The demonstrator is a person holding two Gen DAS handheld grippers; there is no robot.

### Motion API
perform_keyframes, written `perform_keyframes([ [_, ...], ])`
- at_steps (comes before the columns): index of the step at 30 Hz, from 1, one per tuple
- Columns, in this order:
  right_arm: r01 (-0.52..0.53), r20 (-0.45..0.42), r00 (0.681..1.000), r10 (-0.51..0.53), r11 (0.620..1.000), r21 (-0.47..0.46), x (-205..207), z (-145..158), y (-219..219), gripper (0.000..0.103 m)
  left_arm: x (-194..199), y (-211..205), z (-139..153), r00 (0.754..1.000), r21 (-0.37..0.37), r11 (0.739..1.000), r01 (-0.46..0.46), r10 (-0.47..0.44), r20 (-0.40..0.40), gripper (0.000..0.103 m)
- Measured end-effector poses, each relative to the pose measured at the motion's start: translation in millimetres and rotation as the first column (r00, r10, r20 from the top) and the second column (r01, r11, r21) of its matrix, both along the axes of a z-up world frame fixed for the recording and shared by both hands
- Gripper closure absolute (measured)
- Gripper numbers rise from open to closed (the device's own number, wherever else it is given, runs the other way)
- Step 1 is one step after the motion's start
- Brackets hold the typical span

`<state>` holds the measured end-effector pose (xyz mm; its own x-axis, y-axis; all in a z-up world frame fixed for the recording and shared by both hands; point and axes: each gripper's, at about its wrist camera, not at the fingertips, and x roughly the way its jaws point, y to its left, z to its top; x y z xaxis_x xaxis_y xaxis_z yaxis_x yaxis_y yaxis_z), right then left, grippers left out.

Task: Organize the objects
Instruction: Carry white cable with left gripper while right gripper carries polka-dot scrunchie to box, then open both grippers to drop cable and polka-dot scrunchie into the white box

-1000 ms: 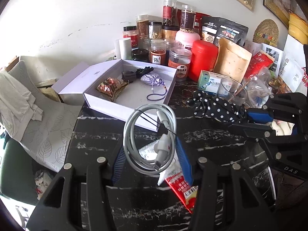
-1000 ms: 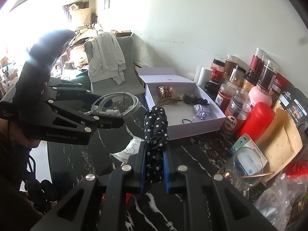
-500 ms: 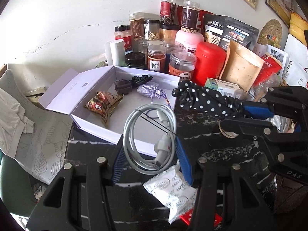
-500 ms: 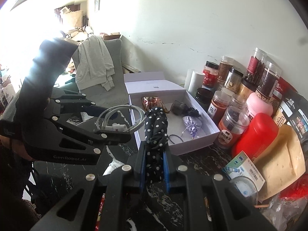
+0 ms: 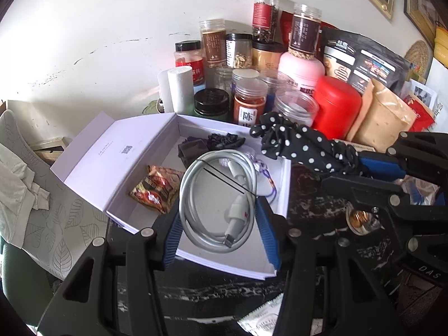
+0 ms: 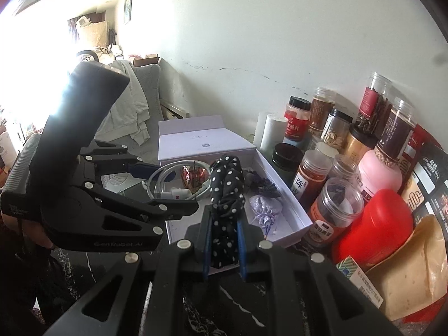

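Observation:
My left gripper [image 5: 218,210] is shut on a coiled white charging cable [image 5: 196,196], which hangs over the inside of the open white box [image 5: 92,168]. The right gripper [image 6: 224,224] is shut on a black polka-dot scrunchie [image 6: 226,184] that sticks out over the box's near right corner [image 6: 282,193]. In the left wrist view, the scrunchie [image 5: 302,145] reaches in from the right. In the right wrist view, the left gripper [image 6: 165,187] holds the cable [image 6: 168,193] at the left. A snack packet [image 5: 155,189], a black item [image 5: 196,148] and a lilac sachet [image 6: 263,210] lie in the box.
Several jars, a red canister [image 5: 336,109], a white paper roll [image 5: 179,89] and a kraft pouch [image 5: 383,120] crowd the wall behind and right of the box. A white sachet [image 5: 263,316] lies on the black marble table. A chair with grey clothing [image 5: 16,184] stands left.
Both grippers have travelled forward to the box. The cable has gone from above the table to over the box's inside, and the scrunchie has come to the box's right edge.

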<state>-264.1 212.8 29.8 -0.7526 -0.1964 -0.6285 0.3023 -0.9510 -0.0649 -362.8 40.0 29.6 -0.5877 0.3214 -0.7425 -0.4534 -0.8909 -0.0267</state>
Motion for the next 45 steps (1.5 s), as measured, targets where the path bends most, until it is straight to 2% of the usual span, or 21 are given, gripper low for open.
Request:
perform_keyframes([
  [5,0.027,-0.019,0.999,-0.028,0.999,-0.022,-20,6,7,0.089,-30,-5,9,0.999,0.02,0.999,-0.029,0.03,-0.017,0.055],
  [9,0.06,-0.026,0.998,-0.061,0.998,-0.029,-34,5,9,0.089,-49,-5,8,0.998,-0.001,0.999,-0.049,0.049,-0.032,0.055],
  [21,0.097,-0.006,0.995,-0.097,0.993,-0.065,-78,-21,6,0.089,-94,-6,-24,0.996,-0.057,0.995,-0.085,0.084,-0.025,0.055],
  [34,0.168,0.117,0.98,-0.161,0.984,-0.056,-103,-61,25,0.089,-108,27,-68,0.999,-0.089,0.996,-0.007,0.01,0.033,0.055],
  [45,0.17,0.193,0.969,-0.157,0.984,-0.054,-117,-84,26,0.089,-117,34,-92,0.997,-0.127,0.992,0.012,-0.002,0.079,0.055],
])
